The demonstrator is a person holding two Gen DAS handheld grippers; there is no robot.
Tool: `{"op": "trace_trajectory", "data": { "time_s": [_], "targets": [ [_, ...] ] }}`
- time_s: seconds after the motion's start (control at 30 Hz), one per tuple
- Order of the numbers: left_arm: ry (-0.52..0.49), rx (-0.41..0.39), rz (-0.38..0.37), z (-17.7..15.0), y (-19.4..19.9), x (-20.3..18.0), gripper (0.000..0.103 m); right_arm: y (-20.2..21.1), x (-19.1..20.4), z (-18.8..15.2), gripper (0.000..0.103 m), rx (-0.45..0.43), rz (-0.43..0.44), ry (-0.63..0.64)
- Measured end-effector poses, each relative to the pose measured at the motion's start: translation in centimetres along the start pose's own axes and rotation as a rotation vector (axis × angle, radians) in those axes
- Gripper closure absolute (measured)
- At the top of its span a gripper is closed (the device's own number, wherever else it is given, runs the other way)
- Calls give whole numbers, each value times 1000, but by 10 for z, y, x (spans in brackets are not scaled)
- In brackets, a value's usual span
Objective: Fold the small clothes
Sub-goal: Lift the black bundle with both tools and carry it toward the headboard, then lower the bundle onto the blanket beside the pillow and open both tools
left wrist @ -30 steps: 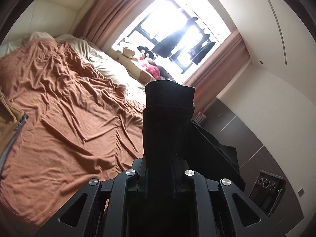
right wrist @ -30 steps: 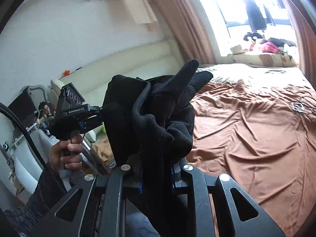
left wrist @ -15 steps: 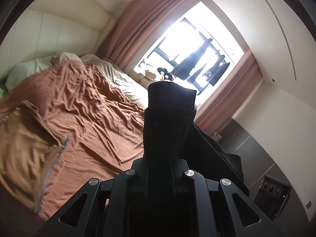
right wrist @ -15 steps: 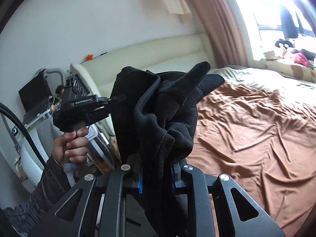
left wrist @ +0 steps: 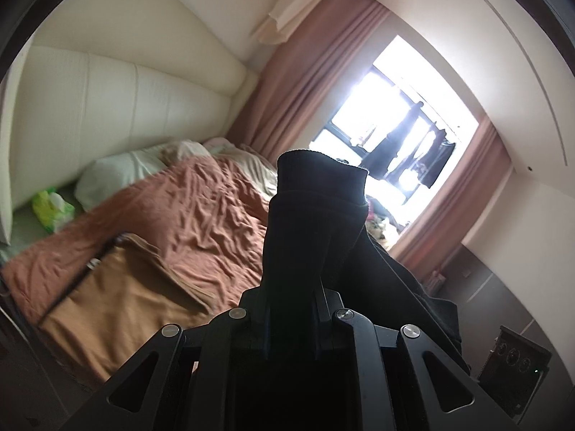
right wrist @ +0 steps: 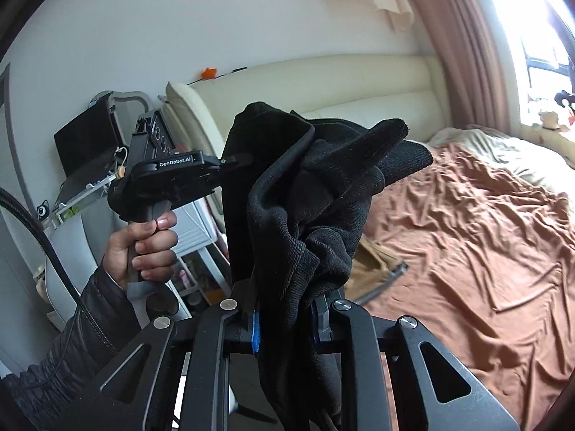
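A rust-brown bedspread (left wrist: pixel 201 215) lies rumpled over the bed, under a cream padded headboard (left wrist: pixel 125 107). A white pillow (left wrist: pixel 118 176) rests near a green packet (left wrist: pixel 50 206). Pink curtains (left wrist: pixel 298 82) frame the bright window (left wrist: pixel 395 118).

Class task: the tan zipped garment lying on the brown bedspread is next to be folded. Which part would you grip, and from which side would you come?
Probably the tan garment's near hem corners, coming from the foot side of the brown bedspread. It lies flat, its zipper running away from that edge, so the corners there look free to pinch. Both the left gripper and right gripper are shut on the black garment.
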State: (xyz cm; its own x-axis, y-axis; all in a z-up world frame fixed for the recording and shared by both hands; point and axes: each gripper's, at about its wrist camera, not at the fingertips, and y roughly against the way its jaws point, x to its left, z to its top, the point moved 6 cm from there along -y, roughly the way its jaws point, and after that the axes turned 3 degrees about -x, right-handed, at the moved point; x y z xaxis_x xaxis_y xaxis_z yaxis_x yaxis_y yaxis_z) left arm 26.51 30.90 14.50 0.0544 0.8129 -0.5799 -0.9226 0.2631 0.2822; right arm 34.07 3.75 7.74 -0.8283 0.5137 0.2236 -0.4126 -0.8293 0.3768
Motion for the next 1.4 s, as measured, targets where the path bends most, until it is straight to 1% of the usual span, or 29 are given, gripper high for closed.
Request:
{"op": "trace_trajectory", "data": {
  "time_s": [0.07, 0.2, 0.43, 0.6, 0.67, 0.77, 0.87, 0.97, 1.17, 1.27, 1.37, 1.4],
  "targets": [
    [-5, -8, 37, 8, 5, 13, 86, -14, 1, -1, 87, 11, 10, 3],
    [-13, -29, 87, 20, 16, 38, 86, -40, 6, -4, 87, 27, 24, -5],
    [15, -69, 150, 41, 31, 80, 86, -69, 15, -4, 87, 39, 50, 2],
    [21, -75, 187, 50, 29, 100, 86, -92, 9, -3, 87, 59, 83, -21],
    [17, -65, 206, 51, 22, 109, 86, -102, 2, -5, 87, 77, 92, -38],
    [21, -26, 247, 52, 2, 127, 86, -121, -10, -9, 87, 97, 86, -49],
    [22, 1, 279, 49, -20, 144, 86, -143, -32, -15, 87, 124, 78, -83],
    [45, 22, 298, 46, -40, 162, 86, -159, -56, -20, 87, 150, 65, -104],
    [49, 82, 319, 43, -86, 186, 86, -181, -109, -19, 87, 171, 50, -143],
    [31, 114, 324, 44, -110, 192, 86, -192, -131, -17, 87, 178, 47, -166],
    [11, 152, 336, 42, -134, 199, 86, -211, -145, -17, 87, 193, 47, -172],
    [4, 165, 340, 41, -142, 202, 86, -221, -144, -16, 87, 198, 51, -176]
  ]
}}
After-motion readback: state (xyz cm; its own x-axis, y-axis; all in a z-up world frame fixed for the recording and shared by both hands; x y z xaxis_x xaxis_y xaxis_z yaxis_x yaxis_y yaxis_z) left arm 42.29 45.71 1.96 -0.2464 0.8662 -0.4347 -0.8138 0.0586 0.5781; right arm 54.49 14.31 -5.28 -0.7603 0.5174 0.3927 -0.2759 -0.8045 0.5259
